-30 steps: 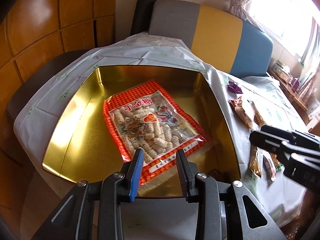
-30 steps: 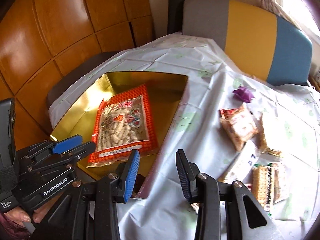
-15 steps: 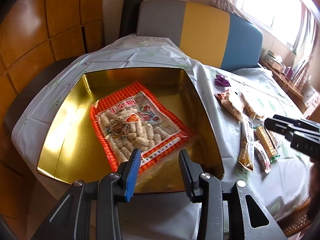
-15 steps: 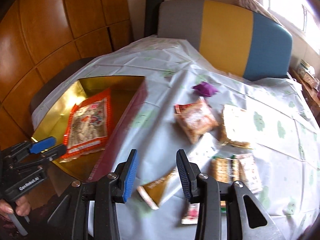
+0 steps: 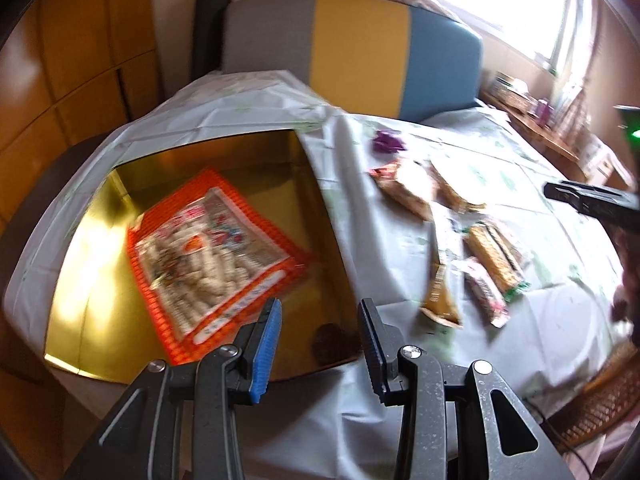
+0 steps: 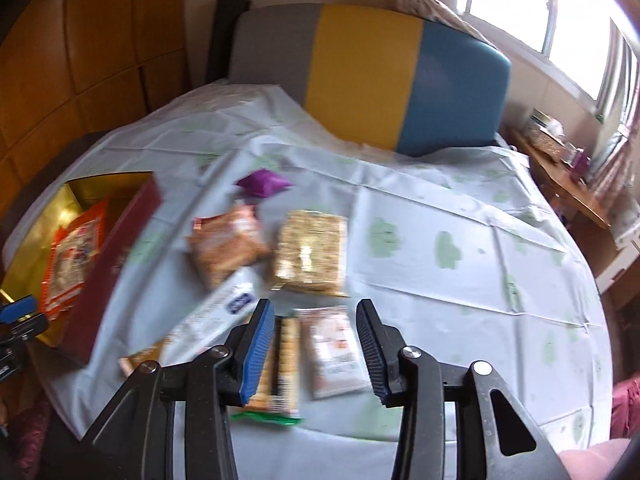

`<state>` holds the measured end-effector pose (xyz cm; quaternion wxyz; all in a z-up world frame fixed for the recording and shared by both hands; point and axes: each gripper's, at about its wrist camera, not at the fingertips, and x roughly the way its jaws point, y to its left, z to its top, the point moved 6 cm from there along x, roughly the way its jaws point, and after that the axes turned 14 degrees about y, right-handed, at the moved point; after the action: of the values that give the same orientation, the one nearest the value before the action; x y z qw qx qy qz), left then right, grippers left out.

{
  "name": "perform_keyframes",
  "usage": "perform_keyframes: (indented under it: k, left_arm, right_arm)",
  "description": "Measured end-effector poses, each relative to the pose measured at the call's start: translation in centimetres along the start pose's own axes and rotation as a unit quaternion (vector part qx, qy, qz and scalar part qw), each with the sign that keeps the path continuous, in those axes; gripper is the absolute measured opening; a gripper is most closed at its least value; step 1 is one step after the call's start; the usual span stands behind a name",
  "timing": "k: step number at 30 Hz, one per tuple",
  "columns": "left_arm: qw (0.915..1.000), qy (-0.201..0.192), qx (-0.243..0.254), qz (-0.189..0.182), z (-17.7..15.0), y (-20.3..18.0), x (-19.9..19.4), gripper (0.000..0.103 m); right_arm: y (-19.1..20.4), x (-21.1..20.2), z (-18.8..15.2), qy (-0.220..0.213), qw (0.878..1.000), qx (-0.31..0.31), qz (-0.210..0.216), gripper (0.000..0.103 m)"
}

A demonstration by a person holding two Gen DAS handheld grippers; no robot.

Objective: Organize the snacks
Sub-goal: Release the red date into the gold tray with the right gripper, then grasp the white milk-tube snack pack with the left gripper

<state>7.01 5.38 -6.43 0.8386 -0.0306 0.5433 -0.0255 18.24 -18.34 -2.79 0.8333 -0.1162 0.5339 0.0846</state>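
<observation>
The left gripper (image 5: pixel 318 344) hangs open and empty over the gold tin's (image 5: pixel 84 280) near edge. The right gripper (image 6: pixel 316 344), opening, holds nothing above small packets (image 6: pixel 336 352). Farther left, an orange checkered snack bag (image 5: pixel 212 256) lies flat in the tin.

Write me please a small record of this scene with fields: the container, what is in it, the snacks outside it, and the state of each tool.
container: gold tin box, open, on the table with pale tablecloth
inside box: one orange snack bag, lying flat
outside box: purple packet, square cracker pack, several other packets, all loose on the cloth
left tool: open, holds nothing, over the box's near edge
right tool: jaws opening, nothing gripped, above the packets nearest the table edge
image quality: motion blur in both views
</observation>
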Motion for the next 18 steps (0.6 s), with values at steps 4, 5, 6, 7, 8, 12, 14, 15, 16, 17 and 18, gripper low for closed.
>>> perform_keyframes:
  k: [4,5,6,7,8,12,14,15,16,17,18]
  left_arm:
    - [0.9992,0.003,0.039,-0.011,0.4,-2.6,0.1,0.04]
    - [0.9987,0.004,0.05,-0.014,0.6,-3.3,0.2,0.04]
    - [0.9981,0.004,0.06,-0.015,0.8,-4.0,0.3,0.04]
    - [0.9976,0.005,0.067,-0.016,1.0,-4.6,0.5,0.04]
    - [0.9968,0.01,0.076,-0.02,1.2,-5.3,0.8,0.04]
    - [0.9943,0.029,0.098,-0.032,2.2,-7.6,2.2,0.04]
    - [0.993,0.04,0.107,-0.029,2.9,-8.8,3.2,0.04]
    - [0.9921,0.047,0.111,-0.032,3.1,-9.3,3.7,0.04]
    - [0.9912,0.054,0.116,-0.036,3.4,-9.8,4.3,0.04]
    - [0.9905,0.059,0.119,-0.033,3.8,-10.4,4.9,0.04]
    - [0.9895,0.063,0.126,-0.032,4.1,-10.9,5.5,0.04]
  right_arm:
    - [-4.7,1.7,-0.3,0.009,0.999,0.042,-0.022,0.045]
    - [-5.9,2.2,-0.6,0.012,0.998,0.059,-0.023,0.045]
    - [-7.0,2.6,-1.0,0.016,0.997,0.078,-0.019,0.045]
    - [-8.1,3.1,-1.4,0.022,0.994,0.103,-0.009,0.045]
    - [-8.8,3.4,-1.6,0.031,0.992,0.125,0.003,0.045]
    - [-10.1,3.7,-1.6,0.035,0.986,0.16,0.025,0.045]
    - [-9.8,3.7,-1.6,0.035,0.987,0.157,0.028,0.045]
    - [-9.6,3.7,-1.5,0.035,0.987,0.153,0.028,0.045]
    - [-9.4,3.6,-1.5,0.033,0.988,0.149,0.028,0.045]
    - [-9.3,3.4,-1.5,0.03,0.989,0.145,0.028,0.045]
    - [-9.1,3.4,-1.4,0.029,0.989,0.143,0.029,0.045]
